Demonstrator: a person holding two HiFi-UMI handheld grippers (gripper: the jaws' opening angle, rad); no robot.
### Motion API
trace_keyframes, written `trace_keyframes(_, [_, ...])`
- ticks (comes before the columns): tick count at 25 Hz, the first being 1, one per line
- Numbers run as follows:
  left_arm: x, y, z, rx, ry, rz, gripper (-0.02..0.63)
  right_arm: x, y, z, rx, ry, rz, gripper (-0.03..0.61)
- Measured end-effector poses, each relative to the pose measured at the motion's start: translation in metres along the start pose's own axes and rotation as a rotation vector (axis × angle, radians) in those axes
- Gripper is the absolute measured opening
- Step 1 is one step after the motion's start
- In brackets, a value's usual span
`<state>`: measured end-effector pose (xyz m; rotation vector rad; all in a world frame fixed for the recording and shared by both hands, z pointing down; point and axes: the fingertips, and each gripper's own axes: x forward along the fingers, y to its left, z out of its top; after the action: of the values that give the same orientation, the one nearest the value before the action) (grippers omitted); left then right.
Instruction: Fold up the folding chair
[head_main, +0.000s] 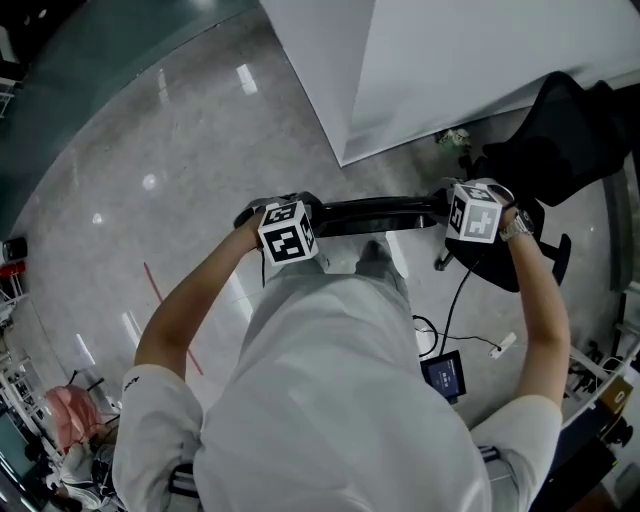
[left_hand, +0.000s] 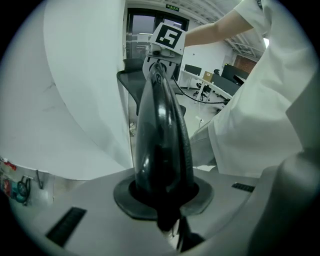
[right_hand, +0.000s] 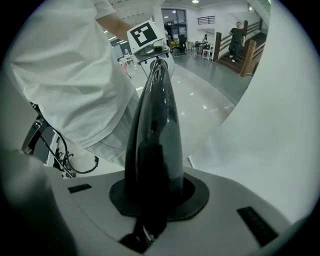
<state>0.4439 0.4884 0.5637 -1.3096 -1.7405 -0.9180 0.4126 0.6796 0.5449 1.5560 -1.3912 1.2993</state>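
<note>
Folding chair (head_main: 375, 213) shows in the head view as a narrow glossy black bar, edge-on, just in front of the person's torso (head_main: 330, 400). Left gripper (head_main: 288, 235) and right gripper (head_main: 475, 215) are each clamped on one end (only the gripper views show jaws closed on its rounded black edge). Seat and legs hidden beneath; folded state unclear.

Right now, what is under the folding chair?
The folding chair hangs between the left gripper and right gripper, both clamped on it. Below it show glossy floor and what look like the person's feet; the shirt covers the rest.
</note>
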Motion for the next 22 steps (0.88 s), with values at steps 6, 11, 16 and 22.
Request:
trace_keyframes(6, [0.072,0.028,0.019,-0.124,0.048,0.022,0.058,0.045,-0.056,-0.063,-0.129,-0.029,0.060,0.051])
trace_keyframes(11, [0.093,0.050,0.042,-0.247,0.030,0.048,0.058,0.041,-0.095,-0.088,-0.219,-0.006,0.107,0.051])
trace_keyframes(16, [0.109,0.078,0.026,-0.306,0.019,0.058,0.058,0.065,-0.129,-0.087,-0.242,-0.022,0.136,0.051])
trace_keyframes(22, [0.108,0.110,0.008,-0.290,0.021,0.061,0.058,0.075,-0.161,-0.074,-0.159,-0.034,0.146,0.068])
